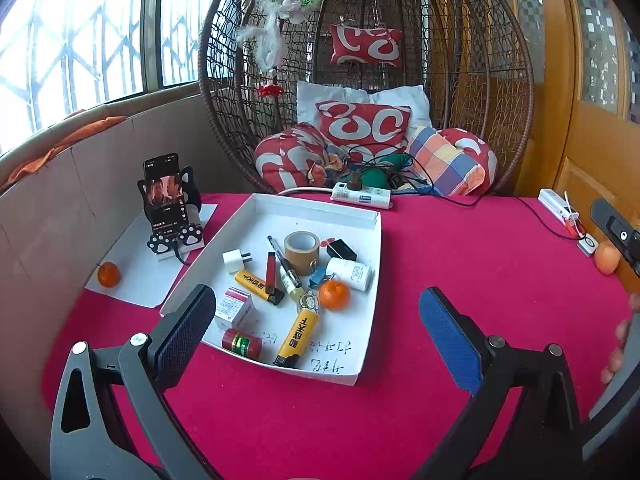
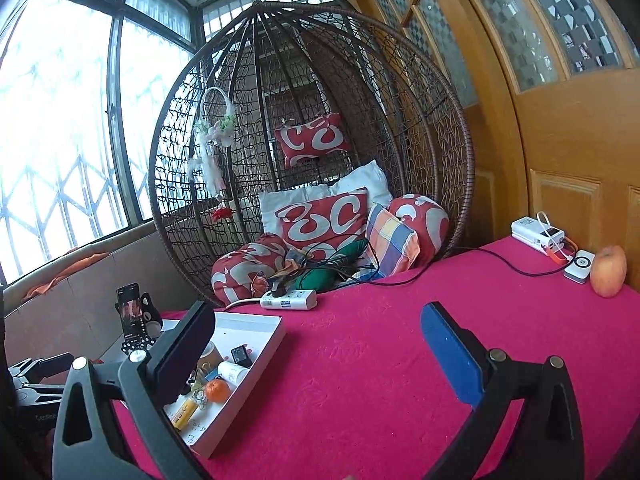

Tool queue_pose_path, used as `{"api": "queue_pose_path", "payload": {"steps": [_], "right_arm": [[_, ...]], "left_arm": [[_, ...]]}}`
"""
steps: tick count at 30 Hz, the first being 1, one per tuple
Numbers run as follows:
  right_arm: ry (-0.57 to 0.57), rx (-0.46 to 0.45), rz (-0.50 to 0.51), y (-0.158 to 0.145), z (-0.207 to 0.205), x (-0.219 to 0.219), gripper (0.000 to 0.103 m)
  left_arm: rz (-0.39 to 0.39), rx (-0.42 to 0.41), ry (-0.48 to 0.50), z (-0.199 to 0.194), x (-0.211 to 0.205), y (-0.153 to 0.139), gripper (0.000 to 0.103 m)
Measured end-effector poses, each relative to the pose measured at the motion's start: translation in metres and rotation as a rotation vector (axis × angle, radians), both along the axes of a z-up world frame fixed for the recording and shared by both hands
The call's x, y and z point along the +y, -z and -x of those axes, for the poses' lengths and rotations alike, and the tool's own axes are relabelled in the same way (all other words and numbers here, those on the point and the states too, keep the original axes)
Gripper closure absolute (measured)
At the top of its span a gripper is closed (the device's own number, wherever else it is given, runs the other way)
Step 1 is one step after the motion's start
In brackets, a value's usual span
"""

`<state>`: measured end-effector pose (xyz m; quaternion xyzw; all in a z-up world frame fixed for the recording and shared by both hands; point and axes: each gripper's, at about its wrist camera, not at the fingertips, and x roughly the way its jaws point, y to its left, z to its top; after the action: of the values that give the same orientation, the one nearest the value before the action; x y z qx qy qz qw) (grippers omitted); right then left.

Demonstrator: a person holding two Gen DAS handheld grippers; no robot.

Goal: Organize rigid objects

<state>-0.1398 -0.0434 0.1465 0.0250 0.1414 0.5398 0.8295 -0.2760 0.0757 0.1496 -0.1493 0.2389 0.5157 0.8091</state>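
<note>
Shallow white tray (image 1: 362, 240), cluttered small objects

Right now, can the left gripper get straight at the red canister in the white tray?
Probably yes. The left gripper is open and hangs in front of the white tray, and the red canister lies on its side at the near edge with nothing on top. The pink box beside it crowds one side.

Counter (image 1: 460, 248) right of the white tray (image 1: 372, 264): wide bare red stretch, free passage. Tray interior crowded; tape roll (image 1: 302, 252), orange (image 1: 334, 295), lighters close together, narrow gaps only. Far edge blocked by power strip (image 1: 360, 196) and cables. Far right: apple (image 2: 608, 270), chargers. Left: phone stand (image 1: 170, 208), cardboard wall.
</note>
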Motion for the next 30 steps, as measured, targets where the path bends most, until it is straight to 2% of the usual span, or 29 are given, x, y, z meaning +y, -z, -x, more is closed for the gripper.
{"api": "queue_pose_path", "payload": {"steps": [10,17,30], "right_arm": [[0.001,0.003,0.014,0.004,0.002,-0.005,0.0],[-0.001,-0.041,0.02,0.003,0.01,-0.008,0.0],[-0.008,-0.023,0.03,0.005,0.008,-0.011,0.0]], "left_arm": [[0.024,-0.009,-0.011,0.004,-0.003,0.003,0.0],[0.036,0.001,-0.034,0.007,-0.002,0.005,0.0],[0.042,0.004,-0.019,0.005,-0.011,0.006,0.0]]}}
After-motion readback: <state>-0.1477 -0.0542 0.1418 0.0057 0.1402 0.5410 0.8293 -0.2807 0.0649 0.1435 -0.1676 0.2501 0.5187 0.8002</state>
